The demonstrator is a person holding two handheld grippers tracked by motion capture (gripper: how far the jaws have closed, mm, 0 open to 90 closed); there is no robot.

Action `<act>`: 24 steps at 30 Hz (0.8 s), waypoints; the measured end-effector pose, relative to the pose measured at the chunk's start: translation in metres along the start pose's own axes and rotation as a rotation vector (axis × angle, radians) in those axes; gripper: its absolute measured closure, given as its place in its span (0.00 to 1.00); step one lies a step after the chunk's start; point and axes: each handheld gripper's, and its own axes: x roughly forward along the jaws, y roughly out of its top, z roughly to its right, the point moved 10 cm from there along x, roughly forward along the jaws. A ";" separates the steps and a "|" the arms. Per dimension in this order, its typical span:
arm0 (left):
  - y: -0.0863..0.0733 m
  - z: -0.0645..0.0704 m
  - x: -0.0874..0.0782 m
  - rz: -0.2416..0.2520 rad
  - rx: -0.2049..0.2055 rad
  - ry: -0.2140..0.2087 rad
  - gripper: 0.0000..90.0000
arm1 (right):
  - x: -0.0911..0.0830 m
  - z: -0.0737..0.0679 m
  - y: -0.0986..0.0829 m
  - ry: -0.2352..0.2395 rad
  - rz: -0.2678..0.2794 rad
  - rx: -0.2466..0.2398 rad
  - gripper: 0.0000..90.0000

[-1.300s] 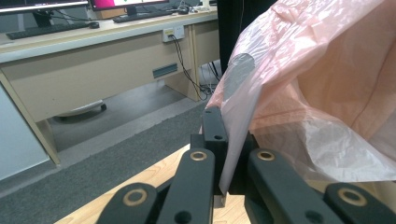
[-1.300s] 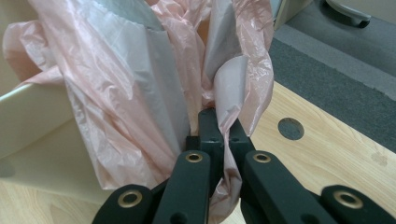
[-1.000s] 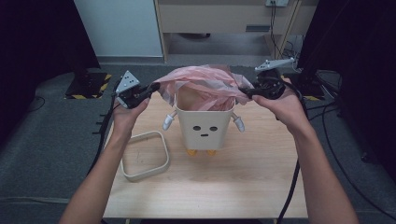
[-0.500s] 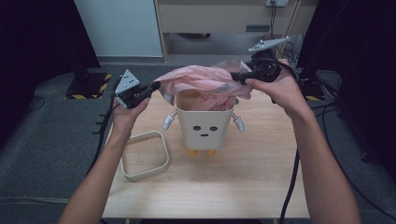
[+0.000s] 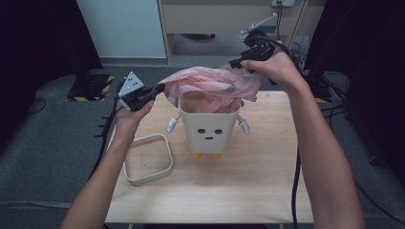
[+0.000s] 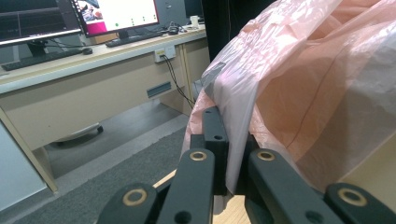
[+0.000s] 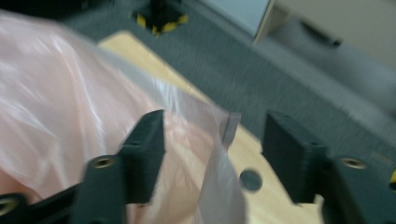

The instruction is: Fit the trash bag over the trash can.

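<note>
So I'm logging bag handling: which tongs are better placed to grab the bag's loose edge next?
The right tongs: they stand open with the pink bag's free edge between the jaws. The left tongs are already shut on the bag's other side, above the bin.

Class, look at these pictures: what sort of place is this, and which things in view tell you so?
Probably an office or lab workroom: grey carpet floor, a beige desk bearing computer monitors, and a small wooden table.

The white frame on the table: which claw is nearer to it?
Left. The left claw is just above and behind the white frame; the right claw is raised beyond the bin.
</note>
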 end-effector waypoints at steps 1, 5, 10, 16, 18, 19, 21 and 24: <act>0.000 -0.001 0.000 0.000 -0.002 0.003 0.99 | 0.004 0.000 -0.005 0.006 -0.024 -0.003 0.51; 0.001 -0.001 -0.001 0.006 -0.010 0.000 0.99 | 0.007 -0.004 -0.020 0.023 -0.060 -0.015 0.81; -0.001 -0.001 0.001 -0.003 -0.013 -0.002 0.99 | -0.002 -0.004 -0.040 0.024 -0.061 0.009 1.00; 0.005 -0.003 -0.005 0.040 -0.031 0.034 0.81 | -0.016 -0.005 -0.049 0.007 -0.023 0.026 1.00; 0.005 -0.003 -0.009 0.052 -0.026 0.055 0.77 | -0.018 -0.008 -0.049 0.018 -0.003 0.023 1.00; 0.004 -0.006 -0.016 0.053 -0.030 0.085 0.64 | -0.021 -0.010 -0.049 0.012 -0.004 0.017 1.00; 0.003 -0.007 -0.020 0.058 -0.035 0.097 0.59 | -0.021 -0.011 -0.049 0.013 0.002 0.014 1.00; -0.002 -0.009 -0.029 0.061 -0.052 0.112 0.49 | -0.022 -0.012 -0.048 0.011 0.012 0.017 1.00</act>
